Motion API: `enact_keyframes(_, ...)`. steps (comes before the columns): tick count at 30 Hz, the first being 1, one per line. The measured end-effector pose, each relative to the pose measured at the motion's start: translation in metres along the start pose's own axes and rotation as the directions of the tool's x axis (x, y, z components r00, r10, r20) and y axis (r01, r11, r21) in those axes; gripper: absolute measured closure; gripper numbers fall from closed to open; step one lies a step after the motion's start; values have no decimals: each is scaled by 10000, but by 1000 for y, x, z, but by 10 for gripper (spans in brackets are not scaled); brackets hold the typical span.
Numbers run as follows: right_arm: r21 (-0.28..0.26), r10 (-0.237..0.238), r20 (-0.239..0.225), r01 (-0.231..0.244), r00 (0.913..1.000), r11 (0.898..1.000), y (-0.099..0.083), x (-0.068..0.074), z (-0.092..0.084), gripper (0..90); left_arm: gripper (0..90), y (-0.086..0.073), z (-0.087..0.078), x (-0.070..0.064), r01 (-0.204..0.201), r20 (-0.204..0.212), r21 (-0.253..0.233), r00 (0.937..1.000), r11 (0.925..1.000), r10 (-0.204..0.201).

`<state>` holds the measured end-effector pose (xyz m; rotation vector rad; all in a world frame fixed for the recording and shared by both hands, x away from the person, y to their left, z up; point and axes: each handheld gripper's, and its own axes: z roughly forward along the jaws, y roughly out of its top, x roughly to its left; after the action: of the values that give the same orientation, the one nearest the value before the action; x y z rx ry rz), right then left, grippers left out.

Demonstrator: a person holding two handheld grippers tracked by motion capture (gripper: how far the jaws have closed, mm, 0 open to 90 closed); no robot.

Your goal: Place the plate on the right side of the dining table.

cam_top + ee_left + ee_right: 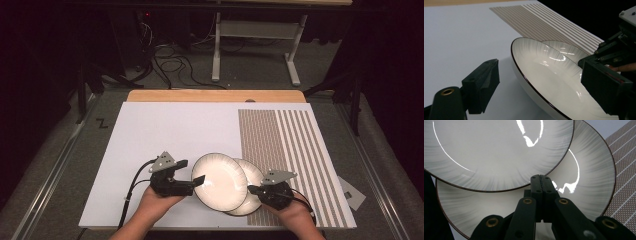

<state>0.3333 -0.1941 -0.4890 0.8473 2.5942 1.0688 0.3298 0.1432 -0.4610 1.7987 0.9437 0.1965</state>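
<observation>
Two white plates with thin dark rims overlap on the white board [165, 135]. The upper plate [219, 181] [554, 75] [499, 152] tilts, its right side lying on the lower plate [252, 197] [571, 51] [586, 177]. My left gripper [192, 171] [540, 68] is open at the upper plate's left edge. The rim passes between its jaws, one jaw over the plate's inside and the other off to its side, apart from it. My right gripper [251, 189] [540, 178] is shut, with its tips over the lower plate just below the upper plate's rim.
A brown striped patch [285, 140] [544, 22] covers the board's right part, under the lower plate's far side. A wooden table edge [215, 95] runs behind the board. A grey card [352, 192] lies off the board at right. Cables [170, 62] and a stand [255, 45] are beyond.
</observation>
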Motion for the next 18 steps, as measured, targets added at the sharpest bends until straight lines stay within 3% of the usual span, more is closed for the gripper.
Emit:
enact_keyframes(4,47,-6,2,6,10000,10000,0,0,0,900,165,-3,10,2,480,144,457,9987,9978,-487)
enact_keyframes(8,53,1,1,-1,10000,10000,-1,0,0,900,183,-7,16,1,618,269,813,9976,9948,-642)
enact_keyframes(18,59,-44,94,43,9999,10000,-1,0,1,900,273,-22,24,1,1287,705,1049,9881,9861,-1364)
